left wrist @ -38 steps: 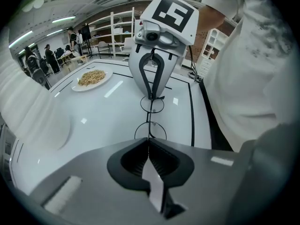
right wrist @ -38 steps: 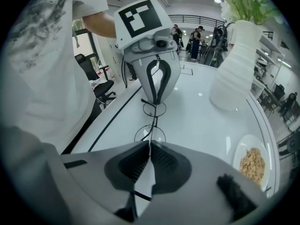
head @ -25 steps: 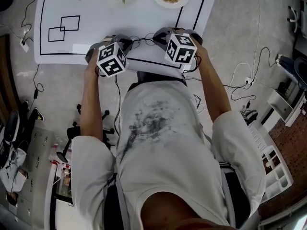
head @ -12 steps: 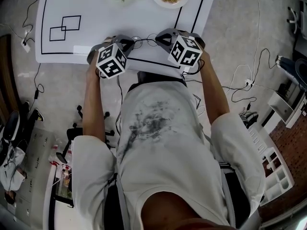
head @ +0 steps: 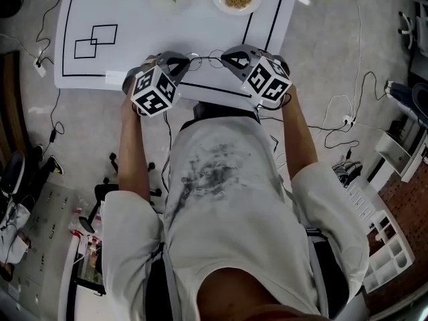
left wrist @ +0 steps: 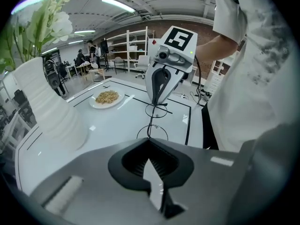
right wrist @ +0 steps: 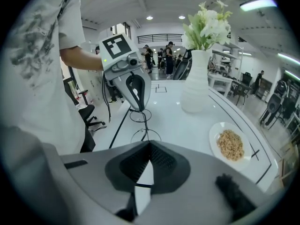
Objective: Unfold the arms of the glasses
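Both pairs of jaws are pinched together, left gripper [left wrist: 149, 140] and right gripper [right wrist: 150, 143] each on one end of the wire glasses [head: 204, 59]; the frame stretches side to side between the facing tips, round lenses in line, over the white table [head: 167, 19] near its front edge

bright, even light; fisheye-warped edges

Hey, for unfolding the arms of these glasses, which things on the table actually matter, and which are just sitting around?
Part of the job:
- glasses, spanning between the two grippers
- left gripper, shut on one end
- right gripper, shut on the other end

Just lying about:
- white vase of flowers
- plate of grain
- black squares marked on the table
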The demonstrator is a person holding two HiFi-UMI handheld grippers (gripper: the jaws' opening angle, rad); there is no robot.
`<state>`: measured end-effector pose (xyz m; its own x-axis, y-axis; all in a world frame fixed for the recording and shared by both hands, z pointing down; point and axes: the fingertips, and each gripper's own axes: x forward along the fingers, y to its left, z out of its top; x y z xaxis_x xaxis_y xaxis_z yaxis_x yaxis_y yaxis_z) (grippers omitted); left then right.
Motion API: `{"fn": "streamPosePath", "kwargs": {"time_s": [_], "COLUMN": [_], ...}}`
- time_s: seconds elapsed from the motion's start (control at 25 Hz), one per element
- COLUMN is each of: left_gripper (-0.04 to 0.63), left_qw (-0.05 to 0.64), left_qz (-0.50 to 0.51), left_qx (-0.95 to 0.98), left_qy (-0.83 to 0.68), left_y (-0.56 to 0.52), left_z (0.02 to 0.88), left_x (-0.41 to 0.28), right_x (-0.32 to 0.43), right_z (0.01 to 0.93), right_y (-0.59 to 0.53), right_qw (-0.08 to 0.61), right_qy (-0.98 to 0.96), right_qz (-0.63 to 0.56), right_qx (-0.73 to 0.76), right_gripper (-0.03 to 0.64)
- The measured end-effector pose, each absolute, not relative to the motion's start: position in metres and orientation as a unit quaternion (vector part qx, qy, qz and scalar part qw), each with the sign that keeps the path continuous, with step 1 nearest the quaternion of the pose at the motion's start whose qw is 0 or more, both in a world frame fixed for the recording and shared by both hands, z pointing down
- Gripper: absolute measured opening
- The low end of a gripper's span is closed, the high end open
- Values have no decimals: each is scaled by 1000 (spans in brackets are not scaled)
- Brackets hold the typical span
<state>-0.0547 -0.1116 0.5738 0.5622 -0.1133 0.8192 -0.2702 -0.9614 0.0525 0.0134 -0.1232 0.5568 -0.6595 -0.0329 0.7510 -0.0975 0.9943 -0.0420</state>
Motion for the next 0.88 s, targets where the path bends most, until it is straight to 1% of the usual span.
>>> {"fn": "streamPosePath", "kwargs": {"time_s": [0.6,0.88], "left_gripper": [8,8], "left_qw": [102,109], "left_qz": [388,358], "left_qx": [905,915], "left_qy": [-143,-150], "left_y": [-115,-115], "left_z": [536,519], "left_x": [-56,-57], "right_x": [17,18], "right_z": [519,503], "right_y": [-128,-126], "right_qw": [351,318], "right_qy": [-931,-939], "right_qz": [53,76], "right_qx": [89,104], "right_gripper": [17,15]}}
